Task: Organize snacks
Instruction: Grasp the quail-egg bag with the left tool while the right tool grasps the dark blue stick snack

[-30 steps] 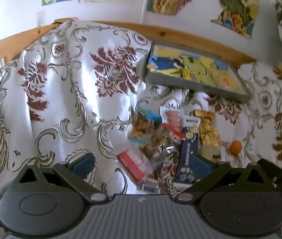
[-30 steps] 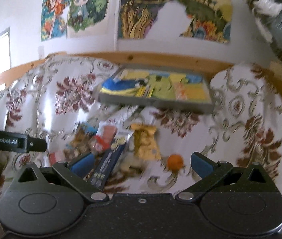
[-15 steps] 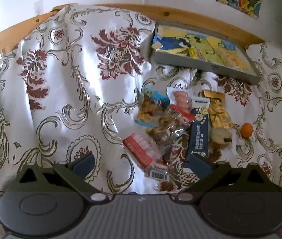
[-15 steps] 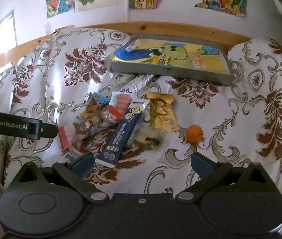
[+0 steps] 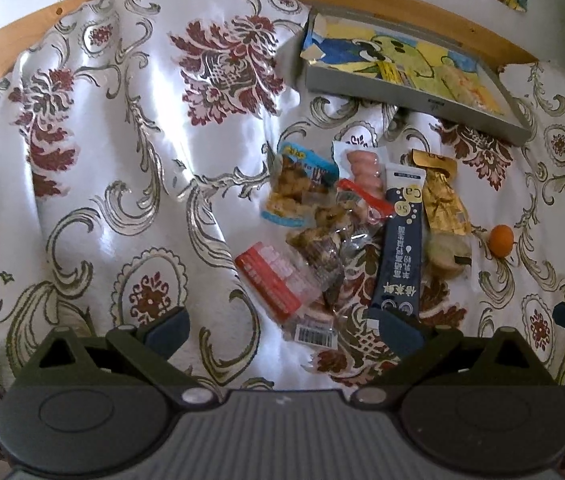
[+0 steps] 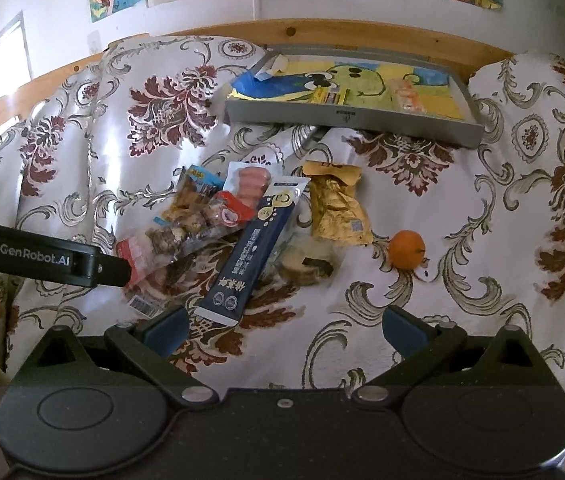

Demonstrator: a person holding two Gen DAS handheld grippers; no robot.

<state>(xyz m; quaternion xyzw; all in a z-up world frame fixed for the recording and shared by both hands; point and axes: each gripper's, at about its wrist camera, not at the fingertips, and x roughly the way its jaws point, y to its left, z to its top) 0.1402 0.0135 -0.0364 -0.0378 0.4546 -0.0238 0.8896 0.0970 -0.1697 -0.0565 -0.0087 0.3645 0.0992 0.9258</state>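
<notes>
A pile of snack packets lies on the flowered cloth: a red packet (image 5: 272,280), a blue-edged bag of fried snacks (image 5: 296,190), a sausage pack (image 5: 364,166), a long navy stick pack (image 5: 400,248) (image 6: 256,246), a gold packet (image 5: 442,200) (image 6: 336,204) and a small orange (image 5: 500,240) (image 6: 406,249). A grey tray (image 5: 410,96) (image 6: 346,118) with a cartoon lining sits behind them. My left gripper (image 5: 282,330) is open just in front of the pile, empty. My right gripper (image 6: 282,326) is open too, near the navy pack's lower end, holding nothing.
The wooden rail (image 6: 322,32) runs behind the tray, with posters on the white wall (image 6: 202,4). The left gripper's black body (image 6: 42,258) reaches in from the left of the right wrist view. The cloth (image 5: 102,160) is wrinkled and hangs off at left.
Both grippers have tipped downward and come closer to the pile; the snacks now sit higher and larger in both views. Nothing was grasped.
</notes>
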